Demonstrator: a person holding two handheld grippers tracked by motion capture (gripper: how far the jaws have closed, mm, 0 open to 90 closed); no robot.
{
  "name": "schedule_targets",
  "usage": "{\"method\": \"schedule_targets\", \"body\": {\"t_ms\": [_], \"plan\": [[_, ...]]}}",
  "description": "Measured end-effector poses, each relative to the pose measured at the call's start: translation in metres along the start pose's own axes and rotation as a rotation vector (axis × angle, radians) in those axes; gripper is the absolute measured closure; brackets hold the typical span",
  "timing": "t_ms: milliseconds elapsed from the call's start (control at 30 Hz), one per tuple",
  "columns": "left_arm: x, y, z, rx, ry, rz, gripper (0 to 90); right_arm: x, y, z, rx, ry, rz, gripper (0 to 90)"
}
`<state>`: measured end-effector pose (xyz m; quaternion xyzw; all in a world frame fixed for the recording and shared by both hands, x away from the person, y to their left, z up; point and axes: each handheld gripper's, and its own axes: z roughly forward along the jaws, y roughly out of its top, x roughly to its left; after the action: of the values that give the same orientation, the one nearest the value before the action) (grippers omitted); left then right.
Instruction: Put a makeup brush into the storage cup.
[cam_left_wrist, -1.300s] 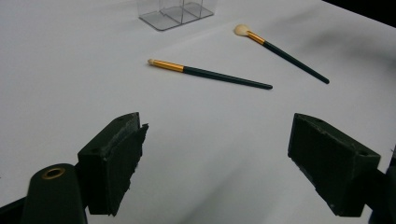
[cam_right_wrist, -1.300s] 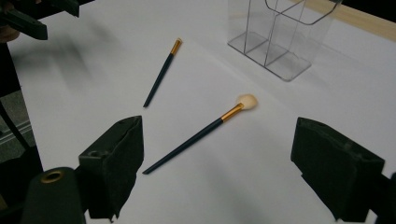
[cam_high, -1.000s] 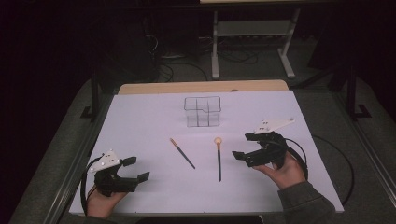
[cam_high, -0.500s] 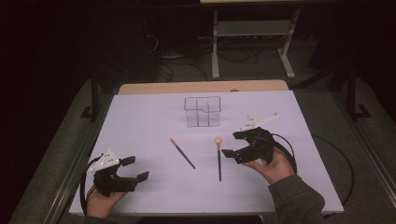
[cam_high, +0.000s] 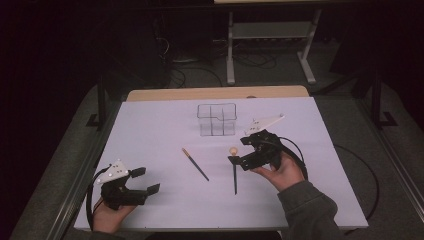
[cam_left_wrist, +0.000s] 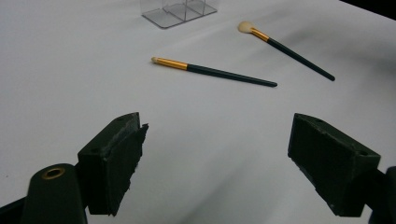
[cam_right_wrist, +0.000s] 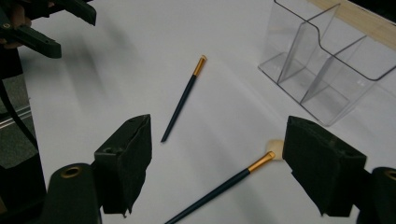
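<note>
The fluffy-tipped brush (cam_high: 234, 170) I'm reaching for lies flat on the white table cover (cam_high: 160, 130), pale head toward the clear organizer (cam_high: 216, 119) and dark handle pointing back at me. In the right gripper view it (cam_right_wrist: 224, 182) runs diagonally between my two jaws, head close to the right-hand one. I read no contact there, though the head is partly hidden behind that jaw, so I can't be fully sure. My right gripper (cam_high: 243, 151) hangs just over that brush with its jaws set wide apart and nothing clamped; they drew in a touch just now.

Just to the left lies the thin brush (cam_high: 195, 164), slanted, its gold ferrule at the far end, apart from the first. The organizer stands upright beyond both, near the far edge of the cover.

My left gripper (cam_high: 146, 181) sits at the near left corner, well away from the brushes, jaws spread and empty.
</note>
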<state>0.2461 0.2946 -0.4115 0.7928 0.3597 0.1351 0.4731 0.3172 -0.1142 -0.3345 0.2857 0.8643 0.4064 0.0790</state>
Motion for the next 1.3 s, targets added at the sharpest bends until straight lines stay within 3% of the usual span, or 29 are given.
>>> {"method": "schedule_targets", "body": {"t_ms": [300, 1300], "plan": [[0.0, 0.0, 0.0, 0.001, 0.003, -0.002, 16.9, 0.004, 0.017, 0.01, 0.012, 0.021, -0.026, 25.2], [0.001, 0.001, 0.002, 0.01, -0.002, 0.015, 17.0, 0.007, 0.055, 0.053, 0.098, 0.066, -0.006, 27.8]]}}
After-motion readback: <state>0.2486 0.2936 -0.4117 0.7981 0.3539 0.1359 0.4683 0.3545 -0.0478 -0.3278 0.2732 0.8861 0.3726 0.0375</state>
